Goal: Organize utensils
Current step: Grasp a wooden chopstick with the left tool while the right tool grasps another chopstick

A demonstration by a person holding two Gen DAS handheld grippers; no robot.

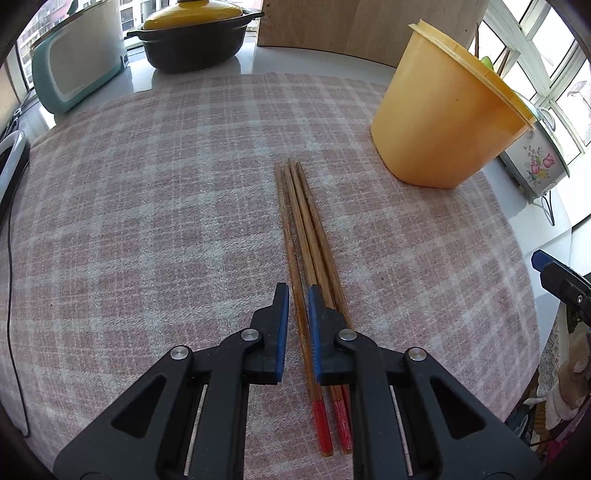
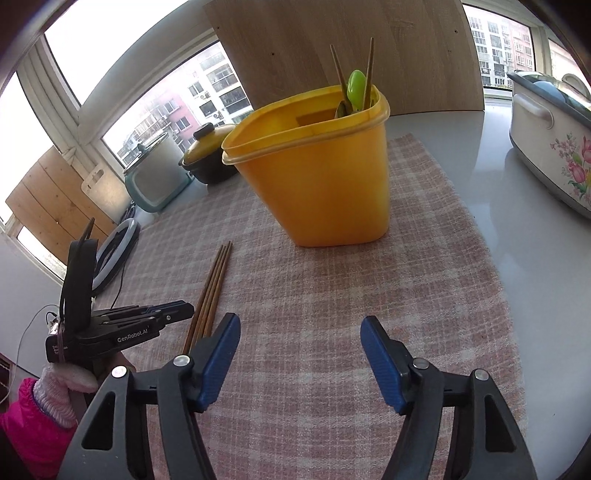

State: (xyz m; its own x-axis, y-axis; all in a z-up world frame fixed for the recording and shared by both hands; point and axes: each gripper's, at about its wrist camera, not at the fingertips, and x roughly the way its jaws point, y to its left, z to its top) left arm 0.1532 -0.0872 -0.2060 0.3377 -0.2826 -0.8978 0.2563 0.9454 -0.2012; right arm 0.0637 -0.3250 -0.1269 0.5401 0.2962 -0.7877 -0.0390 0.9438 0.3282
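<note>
Several wooden chopsticks (image 1: 301,229) with red ends lie side by side on the pink checked cloth (image 1: 147,206). My left gripper (image 1: 298,295) is low over them, its jaws a narrow gap apart with one chopstick between the pads, not clamped. The chopsticks also show in the right wrist view (image 2: 212,288), with the left gripper (image 2: 177,310) beside them. A yellow utensil holder (image 1: 443,118) stands beyond, to the right; in the right wrist view (image 2: 314,170) it holds chopsticks and a green spoon (image 2: 355,90). My right gripper (image 2: 299,332) is open and empty above the cloth.
A black pot with a yellow lid (image 1: 195,33) and a teal appliance (image 1: 74,70) stand at the far left. A wooden board (image 2: 332,48) leans at the back. A floral cooker (image 2: 554,136) sits at the right. A ring light (image 2: 114,254) and a cable lie left.
</note>
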